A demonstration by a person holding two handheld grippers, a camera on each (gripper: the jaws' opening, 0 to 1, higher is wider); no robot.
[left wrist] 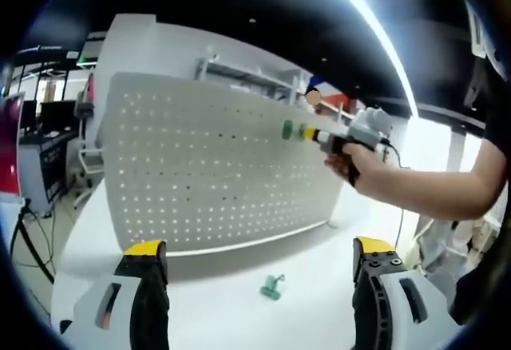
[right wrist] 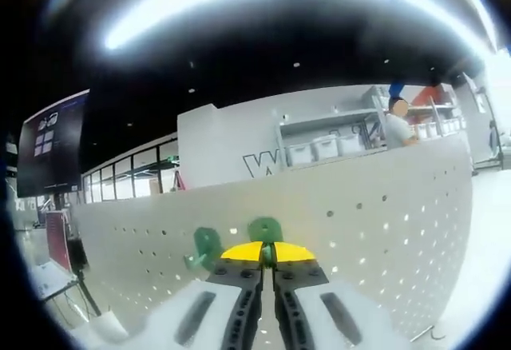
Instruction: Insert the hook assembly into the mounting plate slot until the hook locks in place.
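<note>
A white pegboard mounting plate [left wrist: 207, 166] stands upright on a white table [left wrist: 319, 246]. In the left gripper view, a person's hand holds my right gripper [left wrist: 311, 133] with its yellow tips at the board's upper right, where a green hook piece [left wrist: 287, 130] sits against the holes. In the right gripper view, my right gripper [right wrist: 267, 252] is shut on a green hook [right wrist: 265, 228] pressed close to the plate [right wrist: 383, 222]. A second green hook [right wrist: 204, 246] hangs on the board just to its left. My left gripper [left wrist: 259, 246] is open over the table, and a loose green hook [left wrist: 272, 288] lies just ahead of it.
The person's arm [left wrist: 431, 190] reaches in from the right. Desks, a red-edged screen [left wrist: 9, 142] and cables stand off the table's left side. Shelving with bins [right wrist: 327, 146] and a person [right wrist: 397, 122] are behind the board.
</note>
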